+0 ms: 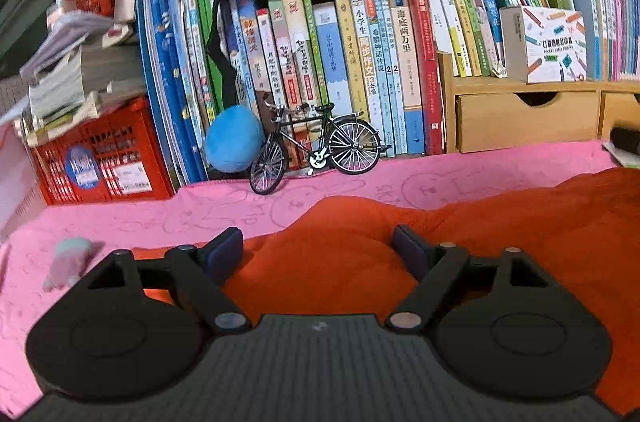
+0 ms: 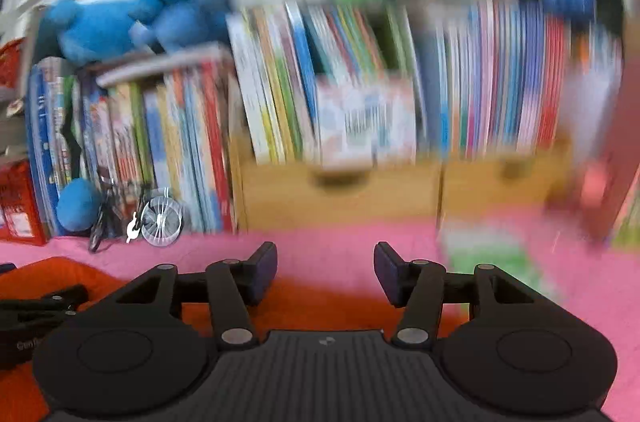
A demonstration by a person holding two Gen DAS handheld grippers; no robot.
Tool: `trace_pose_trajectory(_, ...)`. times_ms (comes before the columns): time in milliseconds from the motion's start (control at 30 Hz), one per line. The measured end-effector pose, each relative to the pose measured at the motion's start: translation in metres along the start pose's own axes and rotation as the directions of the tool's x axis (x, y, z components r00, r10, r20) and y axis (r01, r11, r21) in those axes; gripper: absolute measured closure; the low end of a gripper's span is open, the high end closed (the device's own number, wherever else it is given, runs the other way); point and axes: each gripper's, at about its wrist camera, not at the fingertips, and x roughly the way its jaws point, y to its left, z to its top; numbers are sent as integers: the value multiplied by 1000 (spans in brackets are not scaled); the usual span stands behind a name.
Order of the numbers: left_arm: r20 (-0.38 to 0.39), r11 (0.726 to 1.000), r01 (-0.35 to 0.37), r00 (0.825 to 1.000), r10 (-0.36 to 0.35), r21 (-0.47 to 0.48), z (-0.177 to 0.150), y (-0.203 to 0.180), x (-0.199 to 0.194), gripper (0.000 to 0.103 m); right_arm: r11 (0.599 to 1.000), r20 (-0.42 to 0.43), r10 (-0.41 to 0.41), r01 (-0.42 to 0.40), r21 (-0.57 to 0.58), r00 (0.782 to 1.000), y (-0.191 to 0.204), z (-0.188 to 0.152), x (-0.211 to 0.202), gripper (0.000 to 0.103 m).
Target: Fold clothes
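One orange garment (image 1: 500,222) lies rumpled on the pink cloth (image 1: 120,222), near the toy bicycle (image 1: 316,146). Left gripper (image 1: 318,250) jaws wide, right gripper (image 2: 326,272) jaws apart, both empty above the fabric. No finished fold shows; most folding apparently remains.

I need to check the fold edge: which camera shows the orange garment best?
The left wrist view: the orange garment is sharp there, spread across the pink cloth. The right wrist view is blurred and shows only part of it.
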Motion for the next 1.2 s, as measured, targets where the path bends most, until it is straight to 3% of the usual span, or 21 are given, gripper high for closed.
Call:
trace_pose_trajectory(100,-5,1000,7,1000,-7,-6,5,0,3,19,982,33,143,-138,-130,989,26,-1,-11,49)
trace_pose_trajectory(233,-13,1000,15,1000,-15,-19,6,3,4,18,956,-136,170,-197,-218,976,48,-12,10,48)
trace_pose_trajectory(367,-31,998,29,999,-30,-49,6,8,8,16,952,-153,60,-102,-287,986,53,-15,18,43)
trace_pose_trajectory(433,-43,997,36,998,-39,-66,6,11,10,16,944,-147,-3,-46,-328,989,52,-16,21,32)
trace_pose_trajectory(500,-49,997,34,998,-38,-71,6,12,11,16,939,-151,-35,-20,-345,988,48,-20,22,29)
trace_pose_trajectory(600,-54,998,20,998,-23,-67,6,11,11,16,907,-113,-140,82,-414,984,52,-23,24,28)
trace_pose_trajectory(767,-56,999,4,998,-7,-54,6,9,10,16,850,-48,-264,209,-484,963,52,-28,27,28)
trace_pose_trajectory(1000,-62,998,-2,998,-2,-56,5,11,11,14,839,-77,-407,339,-426,910,32,-21,35,28)
trace_pose_trajectory(1200,-69,998,3,998,-7,-59,6,12,12,13,856,-150,-436,358,-372,888,14,-18,42,25)
